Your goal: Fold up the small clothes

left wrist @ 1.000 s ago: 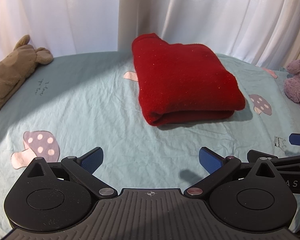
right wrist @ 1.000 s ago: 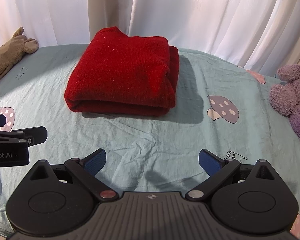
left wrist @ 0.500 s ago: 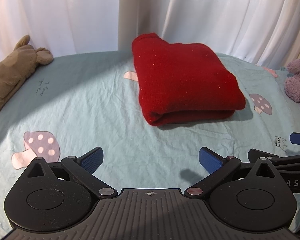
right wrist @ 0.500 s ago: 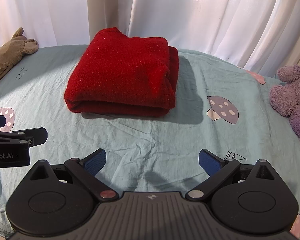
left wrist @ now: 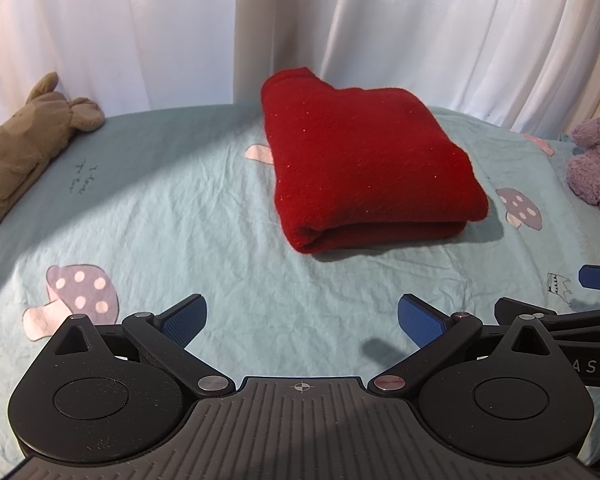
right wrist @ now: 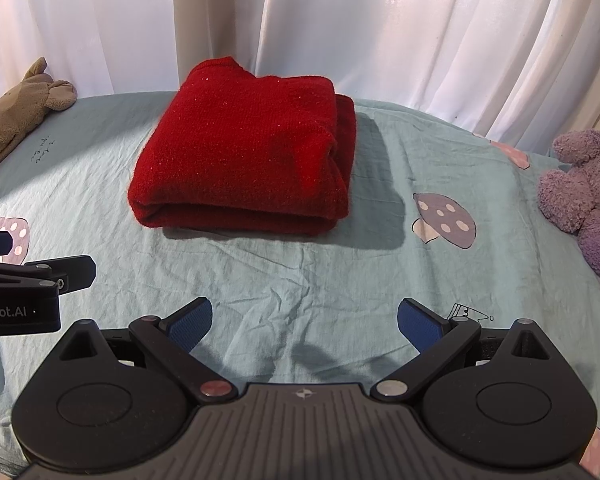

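Observation:
A red knit garment lies folded into a thick rectangle on the light blue mushroom-print sheet; it also shows in the right wrist view. My left gripper is open and empty, low over the sheet, well short of the garment. My right gripper is open and empty too, also short of the garment. Each gripper shows at the edge of the other's view: the right one and the left one.
A brown plush toy lies at the far left of the sheet. A purple plush toy sits at the right edge. White curtains hang behind the bed.

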